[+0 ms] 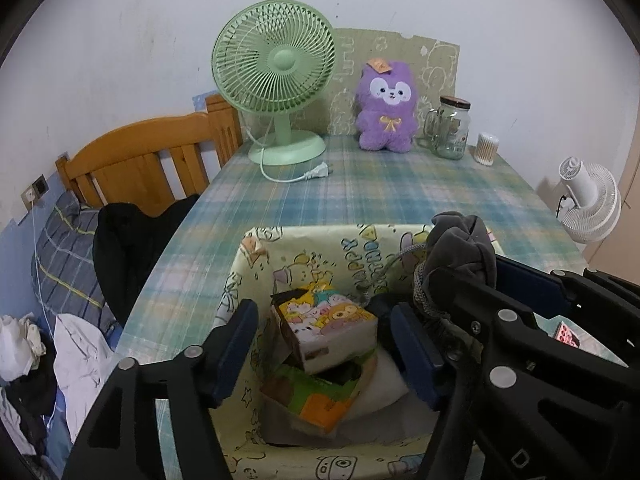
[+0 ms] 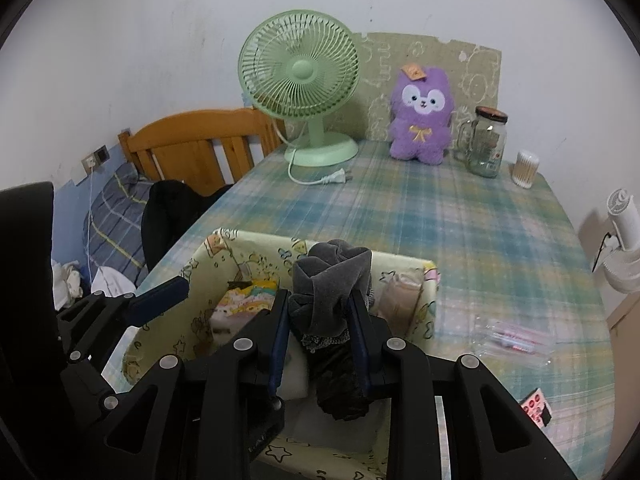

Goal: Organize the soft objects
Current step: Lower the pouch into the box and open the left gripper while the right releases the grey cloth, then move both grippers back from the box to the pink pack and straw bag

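Observation:
A yellow cartoon-print fabric box (image 1: pixel 360 240) (image 2: pixel 404 262) stands at the near edge of the table. Inside lie printed tissue packs (image 1: pixel 324 328) (image 2: pixel 244 300) and a white soft item (image 1: pixel 384 384). My right gripper (image 2: pixel 320 320) is shut on a bunched grey cloth (image 2: pixel 328 276) (image 1: pixel 460 244) and holds it over the box. My left gripper (image 1: pixel 324 344) is open and empty above the box, over the tissue packs. A purple plush toy (image 1: pixel 386 108) (image 2: pixel 422 112) sits upright at the far edge of the table.
A green desk fan (image 1: pixel 276 80) (image 2: pixel 304 80) with a loose plug, a glass jar (image 1: pixel 452 126) (image 2: pixel 486 140) and a cotton-swab tub (image 1: pixel 486 148) (image 2: pixel 526 168) stand at the back. A clear plastic packet (image 2: pixel 516 340) lies right of the box. A bed with clothes is at the left.

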`<state>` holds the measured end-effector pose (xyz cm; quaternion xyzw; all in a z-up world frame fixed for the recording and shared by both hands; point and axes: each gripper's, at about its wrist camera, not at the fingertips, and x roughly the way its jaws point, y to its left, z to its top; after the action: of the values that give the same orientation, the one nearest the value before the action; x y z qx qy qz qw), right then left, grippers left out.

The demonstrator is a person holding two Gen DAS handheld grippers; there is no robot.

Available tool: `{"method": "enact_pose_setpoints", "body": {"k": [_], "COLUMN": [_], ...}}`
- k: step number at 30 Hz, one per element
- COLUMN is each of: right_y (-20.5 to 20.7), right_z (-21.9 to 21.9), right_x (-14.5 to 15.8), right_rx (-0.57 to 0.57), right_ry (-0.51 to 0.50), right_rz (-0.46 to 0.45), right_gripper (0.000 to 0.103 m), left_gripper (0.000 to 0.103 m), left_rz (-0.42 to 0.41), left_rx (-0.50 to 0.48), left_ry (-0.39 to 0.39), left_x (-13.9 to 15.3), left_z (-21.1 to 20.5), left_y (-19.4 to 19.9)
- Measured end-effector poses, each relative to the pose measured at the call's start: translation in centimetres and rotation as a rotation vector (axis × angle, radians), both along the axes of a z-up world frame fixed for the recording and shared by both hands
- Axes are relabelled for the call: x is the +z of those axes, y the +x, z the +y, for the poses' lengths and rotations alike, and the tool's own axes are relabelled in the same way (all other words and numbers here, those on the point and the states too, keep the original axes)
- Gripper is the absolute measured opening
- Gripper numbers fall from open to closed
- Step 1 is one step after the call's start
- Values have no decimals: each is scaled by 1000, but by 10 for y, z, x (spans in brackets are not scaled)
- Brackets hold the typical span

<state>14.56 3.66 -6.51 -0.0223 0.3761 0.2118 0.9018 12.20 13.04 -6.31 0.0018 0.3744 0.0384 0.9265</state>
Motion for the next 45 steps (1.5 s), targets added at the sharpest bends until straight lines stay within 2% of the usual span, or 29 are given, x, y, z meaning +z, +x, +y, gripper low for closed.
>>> {"method": "enact_pose_setpoints", "body": {"k": [8, 10, 12, 13, 19, 24, 31, 35, 45], "right_y": [-7, -9, -12, -13, -25, -34, -46, -54, -68], "right_z": [2, 1, -1, -2, -7, -14, -25, -35, -56], "right_x": [-5, -5, -3, -2, 4, 13, 27, 36, 55], "right_rx": [10, 6, -3, -5, -3, -19, -38, -57, -95], "right_ry": [2, -1, 2, 5, 20, 35, 39, 50, 60], "right_rz": [16, 13, 8, 6, -2, -21, -53, -83, -138], "right_gripper": [33, 39, 54, 57, 60, 76, 80, 86, 87], "left_gripper": [79, 80, 83, 84, 90, 92, 94, 96, 100], "left_rz": [18, 16, 14, 11, -7, -34, -69, -102, -153], "left_rx": [-7, -8, -10, -9, 1, -5, -10, -18, -19], "left_ry": [-4, -9, -21, -26, -30, -36, -36, -30, -21], "left_x": [-4, -3, -2, -1, 6, 15, 30, 40, 56], "left_z": [1, 1, 1, 1, -1, -6, -15, -22, -40], "left_y": [-8, -11, -14, -16, -27, -38, -49, -56, -68]}}
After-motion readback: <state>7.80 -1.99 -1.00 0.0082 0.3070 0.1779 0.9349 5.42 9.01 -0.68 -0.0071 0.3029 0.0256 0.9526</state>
